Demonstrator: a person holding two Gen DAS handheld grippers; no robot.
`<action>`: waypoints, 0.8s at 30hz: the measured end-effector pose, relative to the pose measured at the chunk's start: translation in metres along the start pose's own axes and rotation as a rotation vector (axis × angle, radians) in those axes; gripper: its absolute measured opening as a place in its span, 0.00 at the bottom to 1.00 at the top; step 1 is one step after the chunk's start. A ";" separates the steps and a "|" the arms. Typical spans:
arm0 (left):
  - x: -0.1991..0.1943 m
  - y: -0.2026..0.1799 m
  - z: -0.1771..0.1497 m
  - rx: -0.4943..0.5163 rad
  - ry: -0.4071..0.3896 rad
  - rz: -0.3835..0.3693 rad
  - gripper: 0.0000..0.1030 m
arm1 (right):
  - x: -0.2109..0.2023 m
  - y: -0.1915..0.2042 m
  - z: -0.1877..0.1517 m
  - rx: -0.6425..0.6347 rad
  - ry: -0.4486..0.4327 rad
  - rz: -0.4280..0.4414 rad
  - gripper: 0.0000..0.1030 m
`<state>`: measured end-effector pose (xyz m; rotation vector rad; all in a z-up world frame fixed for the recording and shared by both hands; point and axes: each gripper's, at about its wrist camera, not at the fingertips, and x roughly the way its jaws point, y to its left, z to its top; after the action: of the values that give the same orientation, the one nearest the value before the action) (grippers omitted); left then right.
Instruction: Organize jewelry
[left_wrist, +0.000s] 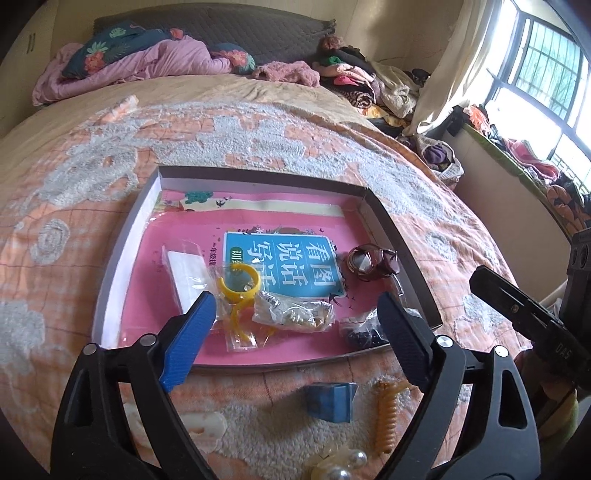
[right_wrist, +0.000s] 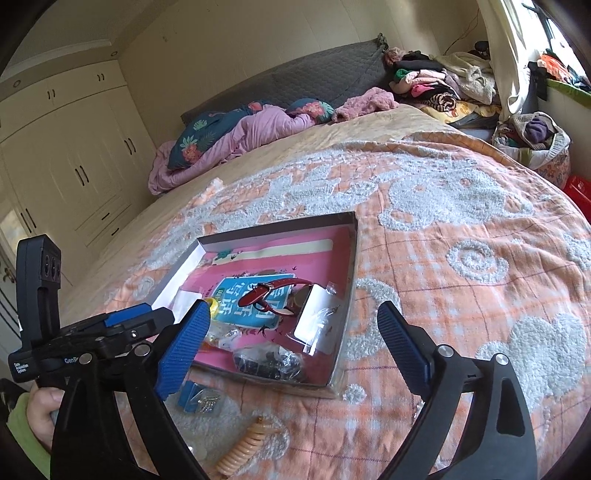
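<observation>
Blue pads on both claws stand wide apart with nothing between them — the left claw (left_wrist: 295, 325) hangs over the near edge of the box, the right claw (right_wrist: 291, 343) a little to its right, over the box's near corner and the bedspread beside it.

Nearest on the bed (left_wrist: 74, 221), still outside the box, lie the leftovers: a pearl piece (left_wrist: 340, 467) at the very bottom of the left view, an amber spiral tie (left_wrist: 386, 415), a small blue card (left_wrist: 332, 400) which in the right view carries what look like little studs, and a pale flat thing (left_wrist: 207, 424) I cannot identify. None of them touches the box.

Past them sits the shallow box (left_wrist: 110, 280), a pink book (left_wrist: 280, 266) lying flat in its bottom. Much is already gathered here: a bag of dark beads (left_wrist: 360, 332) by the near wall, a bag of silvery chain (left_wrist: 295, 312), yellow rings (left_wrist: 238, 286) in clear wrap, a white card (left_wrist: 186, 273) in a sleeve toward the left wall, and farther in a red-strapped watch (left_wrist: 371, 260). The right view also shows a clear bag with a white card (right_wrist: 314, 321) against the right wall.

So I would judge the job well past halfway — the bulk is in, and three or four loose pieces on the bedspread remain to be lifted over. The pile within is jumbled, not sorted.
</observation>
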<state>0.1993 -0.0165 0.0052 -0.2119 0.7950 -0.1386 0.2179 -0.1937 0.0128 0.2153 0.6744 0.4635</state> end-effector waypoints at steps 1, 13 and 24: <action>-0.005 0.000 0.000 -0.004 -0.009 0.002 0.81 | -0.003 0.001 0.000 -0.001 -0.005 0.003 0.90; -0.053 0.008 0.002 -0.031 -0.089 0.012 0.91 | -0.035 0.022 0.005 -0.040 -0.057 0.024 0.91; -0.087 0.027 -0.004 -0.073 -0.130 0.038 0.91 | -0.053 0.040 0.002 -0.075 -0.070 0.042 0.92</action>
<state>0.1373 0.0267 0.0569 -0.2713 0.6752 -0.0591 0.1692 -0.1837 0.0571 0.1745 0.5843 0.5179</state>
